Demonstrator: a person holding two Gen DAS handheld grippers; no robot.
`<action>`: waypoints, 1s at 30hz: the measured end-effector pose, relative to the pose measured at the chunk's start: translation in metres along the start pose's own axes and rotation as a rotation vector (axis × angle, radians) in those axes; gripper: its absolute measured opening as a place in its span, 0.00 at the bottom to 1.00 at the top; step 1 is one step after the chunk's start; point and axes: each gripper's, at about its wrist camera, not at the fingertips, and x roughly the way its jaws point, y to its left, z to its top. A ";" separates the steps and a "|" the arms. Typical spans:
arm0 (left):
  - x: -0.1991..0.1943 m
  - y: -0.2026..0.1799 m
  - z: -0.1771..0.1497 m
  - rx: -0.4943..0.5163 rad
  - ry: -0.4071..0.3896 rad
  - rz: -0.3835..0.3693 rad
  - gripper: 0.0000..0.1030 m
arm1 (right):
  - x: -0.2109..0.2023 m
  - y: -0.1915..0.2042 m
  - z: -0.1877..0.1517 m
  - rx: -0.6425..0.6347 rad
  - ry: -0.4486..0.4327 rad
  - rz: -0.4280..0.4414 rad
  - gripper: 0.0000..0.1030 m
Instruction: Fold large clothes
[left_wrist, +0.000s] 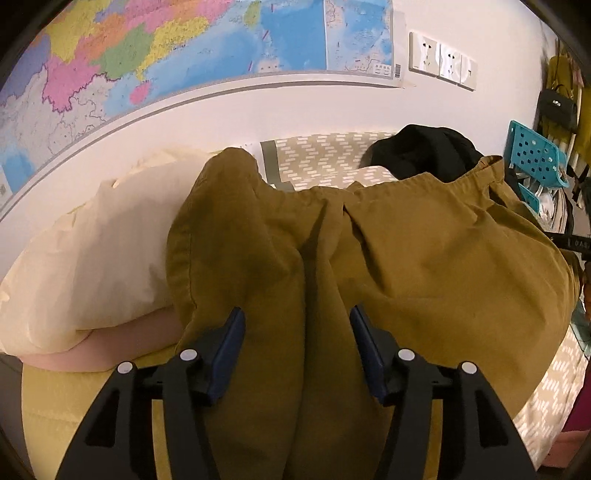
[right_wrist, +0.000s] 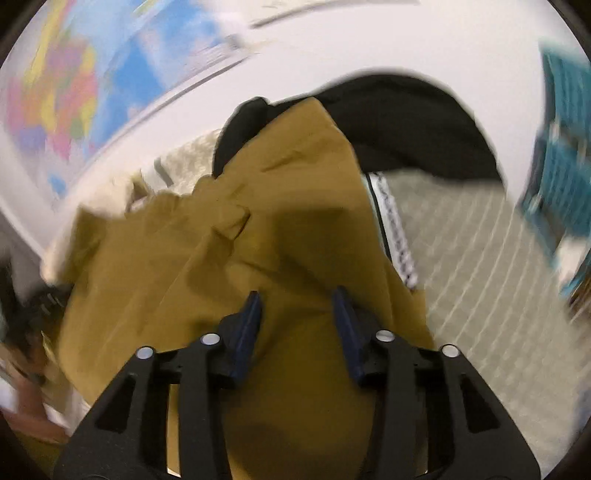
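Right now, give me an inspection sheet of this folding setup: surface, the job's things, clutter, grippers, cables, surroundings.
Surface: bed with a pale patterned cover; yellow sheet at the near edge.
Job's things: mustard garment bunched and draped, fabric running between both grippers' fingers.
Clutter: cream pillow at left, black clothing heaped behind the garment.
Grippers: left gripper and right gripper both have jaws spread with cloth between them; no pinch visible.
Cables: nothing seen.
Surroundings: wall map, wall sockets, teal perforated chair, hanging bag. The right wrist view is motion-blurred.
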 end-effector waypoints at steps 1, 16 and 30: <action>-0.001 -0.002 0.000 0.004 0.000 0.004 0.57 | -0.003 -0.003 0.000 0.025 -0.015 0.018 0.39; -0.039 0.006 -0.025 -0.020 -0.048 -0.021 0.64 | -0.043 0.076 -0.028 -0.215 -0.038 0.126 0.58; -0.054 0.028 -0.049 -0.110 -0.071 -0.113 0.61 | -0.040 0.105 -0.038 -0.260 -0.041 0.151 0.59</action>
